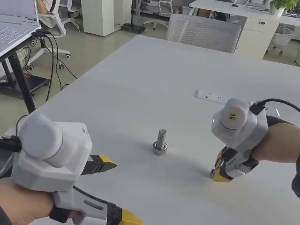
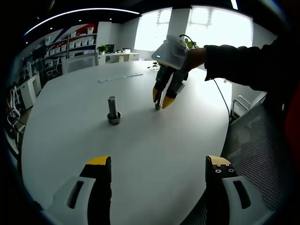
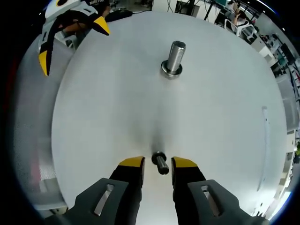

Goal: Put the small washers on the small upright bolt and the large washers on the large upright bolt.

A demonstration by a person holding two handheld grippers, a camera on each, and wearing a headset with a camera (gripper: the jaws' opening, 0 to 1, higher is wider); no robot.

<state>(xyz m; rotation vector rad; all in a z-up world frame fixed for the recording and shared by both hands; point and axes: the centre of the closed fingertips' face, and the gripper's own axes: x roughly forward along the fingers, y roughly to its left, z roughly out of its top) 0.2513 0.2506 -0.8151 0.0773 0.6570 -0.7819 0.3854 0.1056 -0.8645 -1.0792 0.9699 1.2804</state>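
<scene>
The large bolt stands upright mid-table with a washer ring round its base; it is also in the left gripper view and the right gripper view. The small bolt stands between the tips of my right gripper, with a thin gap on each side of it. That gripper points down at the table right of the large bolt, and from the left I see it as well. My left gripper is wide open and holds nothing, low at the near left.
A flat white strip lies on the white table beyond my right gripper. A mesh chair stands at the far edge. A laptop sits on a side stand at the left, with cables hanging to the floor.
</scene>
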